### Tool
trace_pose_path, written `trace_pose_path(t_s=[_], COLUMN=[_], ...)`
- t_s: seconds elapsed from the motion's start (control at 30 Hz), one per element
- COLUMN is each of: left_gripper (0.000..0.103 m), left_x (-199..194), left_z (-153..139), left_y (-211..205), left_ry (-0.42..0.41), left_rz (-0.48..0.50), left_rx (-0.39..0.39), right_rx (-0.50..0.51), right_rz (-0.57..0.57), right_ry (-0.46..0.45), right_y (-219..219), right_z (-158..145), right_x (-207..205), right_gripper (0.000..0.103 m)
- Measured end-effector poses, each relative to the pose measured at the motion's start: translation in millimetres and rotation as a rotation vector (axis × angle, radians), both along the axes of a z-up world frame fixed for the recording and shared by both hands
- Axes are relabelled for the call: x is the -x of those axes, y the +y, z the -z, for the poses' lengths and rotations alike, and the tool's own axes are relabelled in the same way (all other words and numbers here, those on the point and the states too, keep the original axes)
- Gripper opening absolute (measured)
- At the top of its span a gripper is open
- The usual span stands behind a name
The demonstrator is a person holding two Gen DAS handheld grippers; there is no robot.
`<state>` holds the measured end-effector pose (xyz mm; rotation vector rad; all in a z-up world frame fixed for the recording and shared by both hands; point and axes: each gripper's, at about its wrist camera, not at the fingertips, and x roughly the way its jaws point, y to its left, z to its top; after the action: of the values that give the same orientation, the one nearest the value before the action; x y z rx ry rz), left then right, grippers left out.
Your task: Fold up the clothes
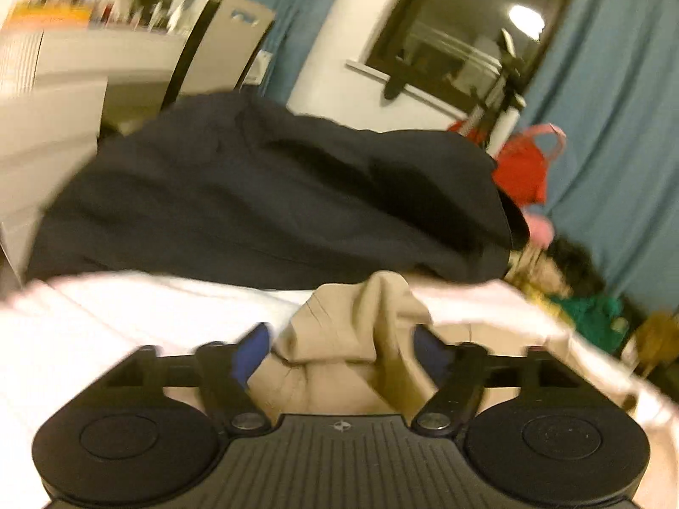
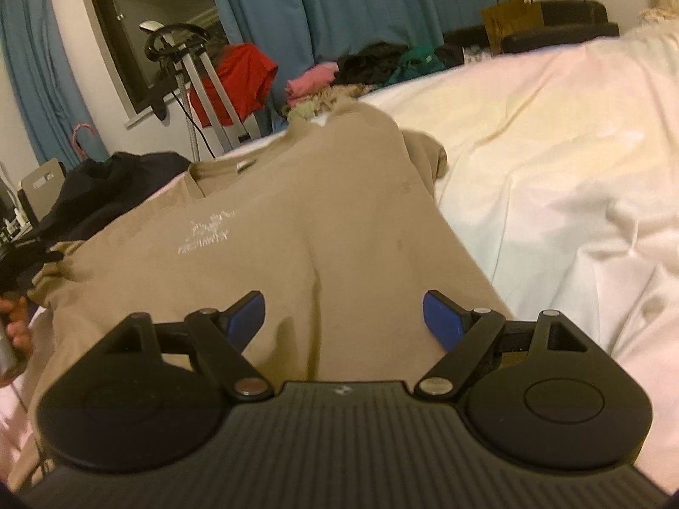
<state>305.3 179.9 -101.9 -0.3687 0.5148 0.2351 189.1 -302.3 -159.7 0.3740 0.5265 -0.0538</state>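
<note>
Tan cotton T-shirt (image 2: 271, 229) with a small white chest print lies front-up on the white bedsheet (image 2: 551, 169), its collar toward the far edge of the bed and one sleeve bunched at the far right. A dark navy garment (image 1: 263, 195) is heaped just beyond it, touching its left side. The right gripper (image 2: 343, 318) hovers over the shirt's lower body, blue-padded fingers (image 2: 443, 318) spread wide and holding nothing. In the left wrist view, the left gripper (image 1: 339, 352) has a bunched fold of the tan fabric between its blue pads, which stand fairly wide; whether they actually pinch the cloth cannot be told through the blur. The likely risks: a loose left hold could let the bunch slip out as the shirt is lifted, the crumpled sleeve could get folded in as a lump, and the navy garment lying against the shirt could be dragged along with it.
</note>
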Motion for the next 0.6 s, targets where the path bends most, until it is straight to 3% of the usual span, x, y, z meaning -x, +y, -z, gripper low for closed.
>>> trace_pose_path(t_s=[0.13,0.3,0.47,0.6], left_gripper=[0.089,0.089,0.092,0.092], left_x=[43,100,166,199], left_z=[-19,-66,-101,-109], left_y=[-22,-60,-108,-140], left_ry=[0.027,-0.018,-0.092,-0.104], left_rz=[0.105,0.17,0.282,0.335], left_rx=[-0.096,-0.212,-0.236,-0.223], right_rx=[0.028,0.065,0.095,0.111], right_rz=[-0.008,-0.047,-0.088,-0.117], right_ry=[-0.05,-0.109,-0.167,-0.221], right_y=[1,7,13,19], right_z=[-13,-30,-50,-62], right_x=[8,25,48,68], right_gripper=[0.083,0.083,0.083,0.083])
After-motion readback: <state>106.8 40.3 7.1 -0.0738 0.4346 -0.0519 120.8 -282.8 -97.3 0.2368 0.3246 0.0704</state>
